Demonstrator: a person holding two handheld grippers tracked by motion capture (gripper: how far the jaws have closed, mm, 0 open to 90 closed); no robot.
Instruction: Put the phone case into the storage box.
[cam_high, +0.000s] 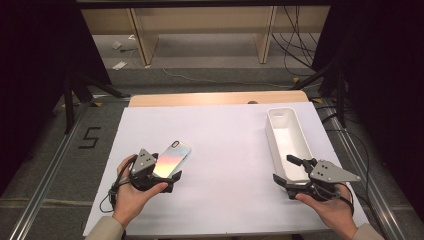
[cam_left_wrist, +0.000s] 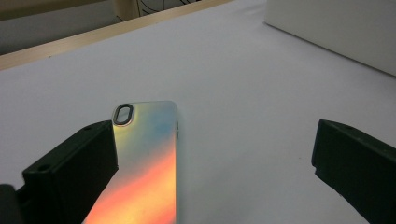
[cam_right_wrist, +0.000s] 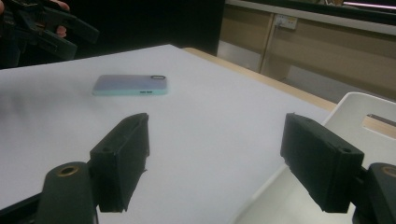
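A phone in an iridescent pink-to-blue case (cam_high: 172, 157) lies flat on the white table sheet (cam_high: 225, 150), camera end pointing away from me. My left gripper (cam_high: 167, 166) stands wide open around its near end. In the left gripper view the phone (cam_left_wrist: 147, 158) lies close beside the left jaw, with a broad gap to the right jaw; the left gripper (cam_left_wrist: 215, 140) does not press on it. My right gripper (cam_high: 287, 170) is open and holds nothing, at the near end of the white tray (cam_high: 272, 114). From the right gripper (cam_right_wrist: 217, 130) the phone (cam_right_wrist: 130, 85) lies farther off on the sheet.
The long white tray (cam_right_wrist: 369, 109) runs along the right side of the sheet. The wooden table edge (cam_high: 215, 98) shows beyond the sheet. Black frame rails flank the table. The left gripper (cam_right_wrist: 42, 25) and a hand sit at the top left of the right gripper view.
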